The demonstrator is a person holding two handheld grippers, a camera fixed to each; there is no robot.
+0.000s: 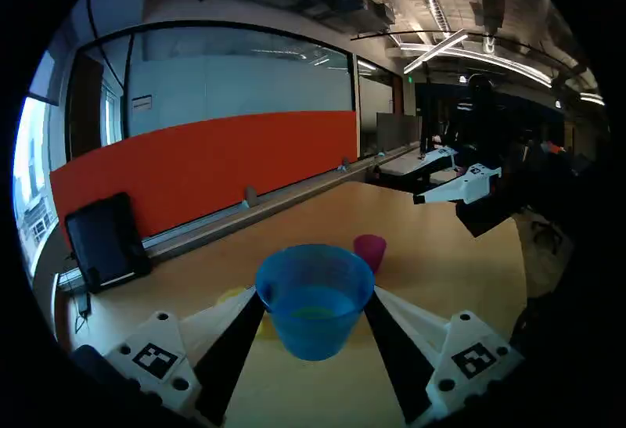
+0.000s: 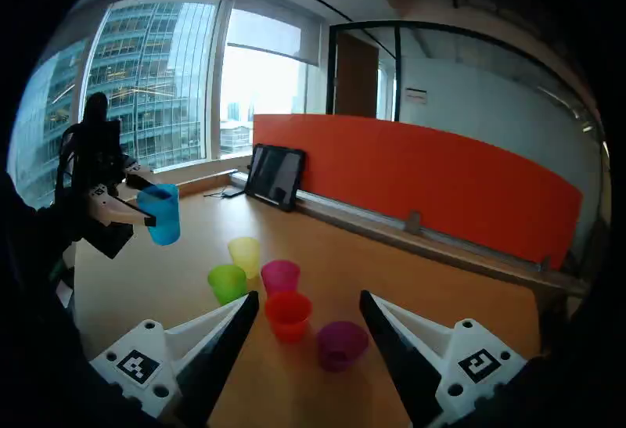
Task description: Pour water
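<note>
My left gripper (image 1: pixel 314 299) is shut on a blue cup (image 1: pixel 314 314) that holds some water and stays upright above the wooden table (image 1: pixel 438 256). Behind it stand a magenta cup (image 1: pixel 369 249) and a yellow cup (image 1: pixel 232 296), which is partly hidden by the left finger. In the right gripper view, the blue cup (image 2: pixel 162 214) hangs in the left gripper (image 2: pixel 129 207) at the left, above the table. My right gripper (image 2: pixel 307 303) is open over a red cup (image 2: pixel 288 315), with nothing between its fingers. Around it are a purple cup (image 2: pixel 342 344), a pink cup (image 2: pixel 280 275), a green cup (image 2: pixel 227 282) and a yellow cup (image 2: pixel 245 254).
An orange partition (image 2: pixel 438 178) with a rail runs along the table's far side. A dark tablet (image 2: pixel 275 175) leans against it. Large windows (image 2: pixel 156 76) stand behind the left gripper. The right gripper (image 1: pixel 462 187) appears far off in the left gripper view, near other desks.
</note>
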